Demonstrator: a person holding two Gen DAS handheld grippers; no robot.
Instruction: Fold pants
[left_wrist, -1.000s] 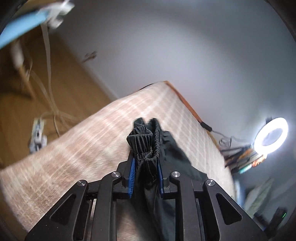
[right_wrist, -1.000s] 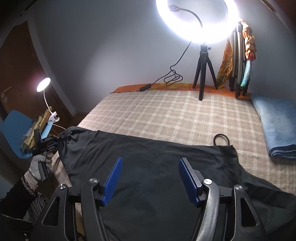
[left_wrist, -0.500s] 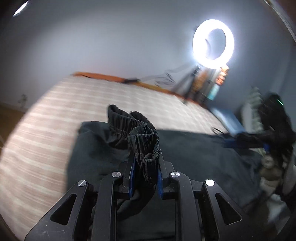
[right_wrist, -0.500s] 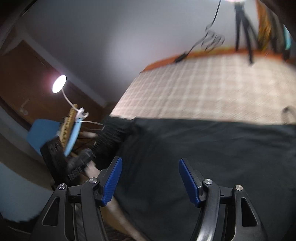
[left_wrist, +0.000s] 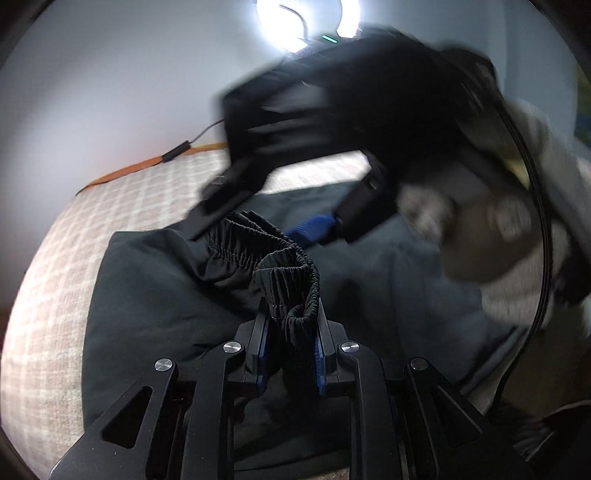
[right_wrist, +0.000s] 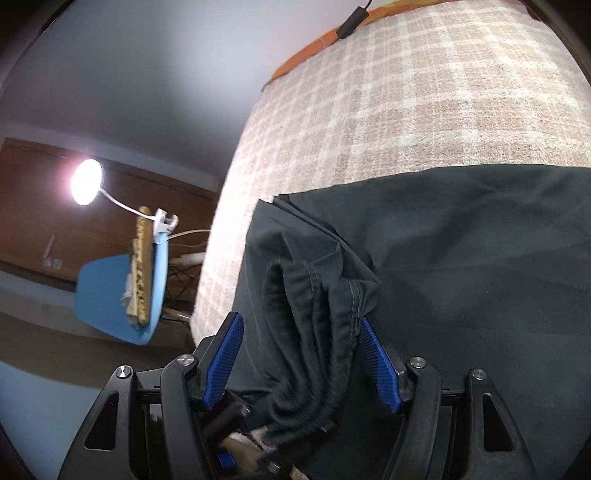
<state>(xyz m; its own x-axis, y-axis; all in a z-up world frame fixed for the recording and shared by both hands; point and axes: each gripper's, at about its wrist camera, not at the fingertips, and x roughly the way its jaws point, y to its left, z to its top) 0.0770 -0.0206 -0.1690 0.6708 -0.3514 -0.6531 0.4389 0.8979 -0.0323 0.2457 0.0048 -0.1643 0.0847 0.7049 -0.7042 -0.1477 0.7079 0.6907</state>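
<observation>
Black pants (left_wrist: 155, 288) lie spread on a beige checked bed (left_wrist: 55, 266). My left gripper (left_wrist: 290, 332) is shut on the bunched elastic waistband (left_wrist: 288, 277) and holds it above the cloth. My right gripper (right_wrist: 301, 354) is open, its blue pads (right_wrist: 378, 365) on either side of the same raised waistband (right_wrist: 314, 332), not closed on it. In the left wrist view the right gripper (left_wrist: 314, 227) shows blurred, close over the waistband. The pants (right_wrist: 461, 258) stretch to the right across the bed (right_wrist: 406, 92).
A blue chair (right_wrist: 114, 291) with a clip lamp (right_wrist: 86, 181) stands past the bed's left edge. A ring light (left_wrist: 306, 22) glows by the far wall. A cable (right_wrist: 351, 22) runs along the bed's orange far edge.
My right gripper has swung left across the pants to the waistband held by my left gripper. The left gripper has turned toward the bed's middle, still holding the waistband.
</observation>
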